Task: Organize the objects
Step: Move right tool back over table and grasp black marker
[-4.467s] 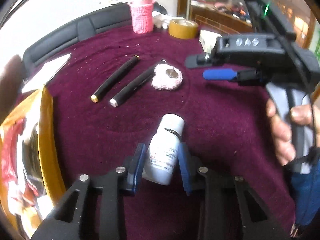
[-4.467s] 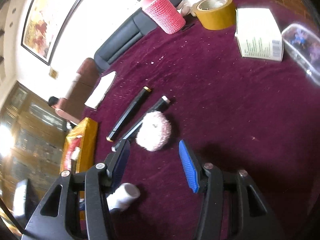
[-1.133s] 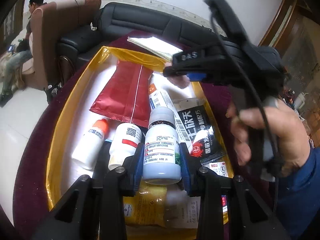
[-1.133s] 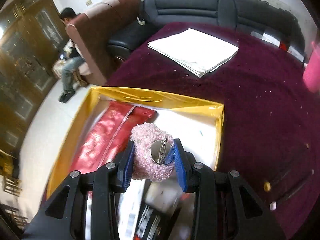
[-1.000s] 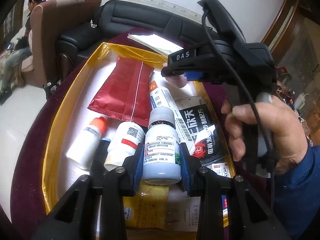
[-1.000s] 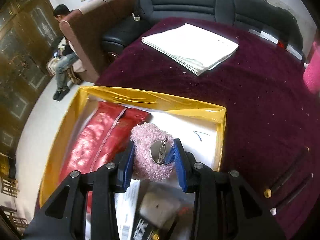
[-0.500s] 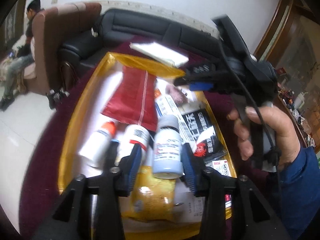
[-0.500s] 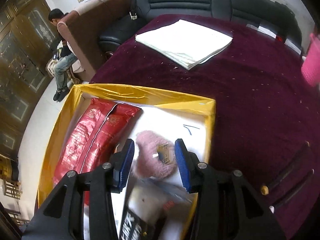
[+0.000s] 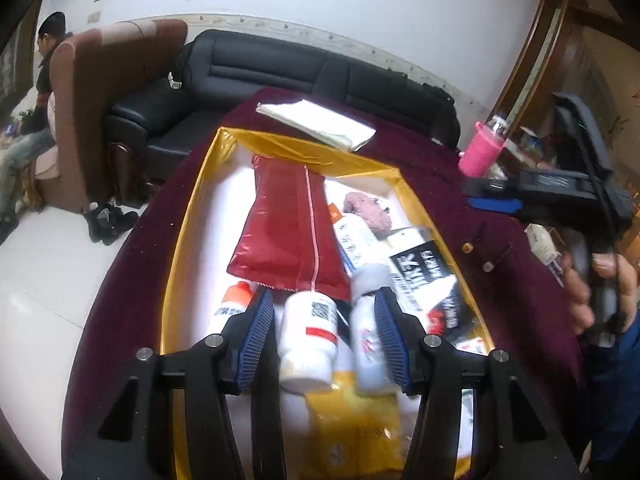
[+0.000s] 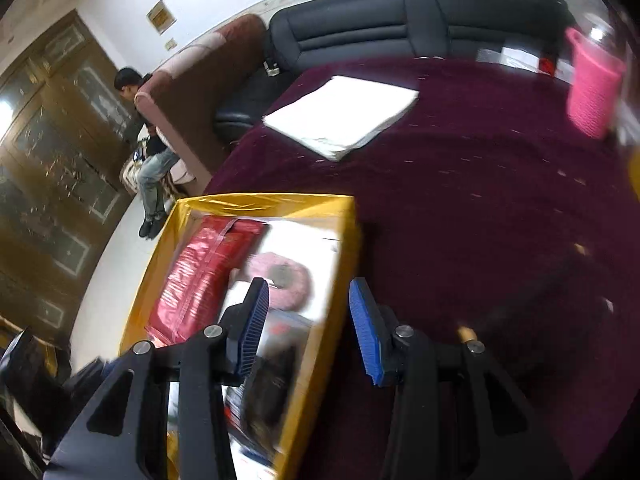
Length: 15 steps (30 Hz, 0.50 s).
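A gold box [image 9: 188, 216] on the maroon table holds a red pouch [image 9: 288, 224], white bottles and packets. My left gripper [image 9: 324, 340] is open above the box; the blue-white bottle [image 9: 370, 340] lies free below by its right finger, beside a white bottle [image 9: 308, 340]. The pink fluffy puff [image 9: 366, 212] lies in the box's far right corner. My right gripper [image 10: 306, 324] is open and empty over the box's right rim [image 10: 340, 280], with the puff [image 10: 288, 280] below and left. The right gripper also shows in the left wrist view [image 9: 496, 196].
Two black pens [image 9: 486, 252] lie on the cloth right of the box. A white paper stack [image 10: 340, 116] lies beyond the box, and a pink cup [image 10: 592, 84] stands at the far right. A black sofa [image 9: 304, 76] and a seated person [image 10: 148, 152] are behind the table.
Both grippers opened. The left let the blue-white bottle go into the box and lifted back; the right dropped the pink puff in the box and swung right towards the cloth.
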Each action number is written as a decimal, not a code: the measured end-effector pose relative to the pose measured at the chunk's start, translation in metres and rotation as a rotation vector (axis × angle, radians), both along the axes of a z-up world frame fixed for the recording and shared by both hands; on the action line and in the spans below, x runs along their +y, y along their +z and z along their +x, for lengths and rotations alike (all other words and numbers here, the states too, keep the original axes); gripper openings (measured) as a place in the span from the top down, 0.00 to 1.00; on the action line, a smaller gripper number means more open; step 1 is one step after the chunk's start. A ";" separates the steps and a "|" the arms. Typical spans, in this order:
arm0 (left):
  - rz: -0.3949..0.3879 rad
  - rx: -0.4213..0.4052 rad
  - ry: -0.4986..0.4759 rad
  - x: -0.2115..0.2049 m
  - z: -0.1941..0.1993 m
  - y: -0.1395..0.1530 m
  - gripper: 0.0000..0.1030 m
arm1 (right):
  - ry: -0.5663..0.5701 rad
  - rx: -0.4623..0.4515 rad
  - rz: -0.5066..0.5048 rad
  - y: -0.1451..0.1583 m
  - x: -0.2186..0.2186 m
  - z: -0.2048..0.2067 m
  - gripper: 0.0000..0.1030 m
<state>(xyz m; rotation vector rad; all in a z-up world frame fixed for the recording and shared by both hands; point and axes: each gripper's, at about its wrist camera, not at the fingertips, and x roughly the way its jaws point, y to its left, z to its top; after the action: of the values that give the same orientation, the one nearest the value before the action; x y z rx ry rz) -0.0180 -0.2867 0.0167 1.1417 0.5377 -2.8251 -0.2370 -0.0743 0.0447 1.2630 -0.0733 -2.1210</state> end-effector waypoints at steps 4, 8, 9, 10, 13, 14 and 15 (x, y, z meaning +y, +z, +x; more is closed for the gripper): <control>0.092 -0.021 -0.028 -0.003 -0.002 -0.004 0.53 | -0.065 -0.030 0.021 -0.011 0.051 -0.016 0.53; 0.075 0.019 -0.058 0.014 0.008 0.011 0.53 | -0.155 -0.066 0.074 -0.035 0.097 -0.043 0.53; 0.076 0.029 -0.069 0.019 0.010 0.016 0.53 | -0.171 -0.068 0.087 -0.039 0.104 -0.049 0.53; 0.076 0.039 -0.081 0.025 0.012 0.022 0.53 | -0.191 -0.064 0.107 -0.044 0.110 -0.055 0.53; 0.059 0.053 -0.122 0.046 0.012 0.037 0.53 | -0.207 -0.062 0.112 -0.055 0.122 -0.065 0.54; 0.050 0.054 -0.135 0.053 0.011 0.040 0.53 | -0.209 -0.069 0.108 -0.058 0.123 -0.067 0.53; 0.042 0.053 -0.155 0.062 0.008 0.044 0.50 | -0.205 -0.082 0.104 -0.060 0.124 -0.068 0.53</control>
<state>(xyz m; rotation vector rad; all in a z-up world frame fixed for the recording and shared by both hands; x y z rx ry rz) -0.0096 -0.2251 0.0604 1.1666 0.5365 -2.9968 -0.3053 0.0501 -0.0155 1.4583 -0.1350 -2.2703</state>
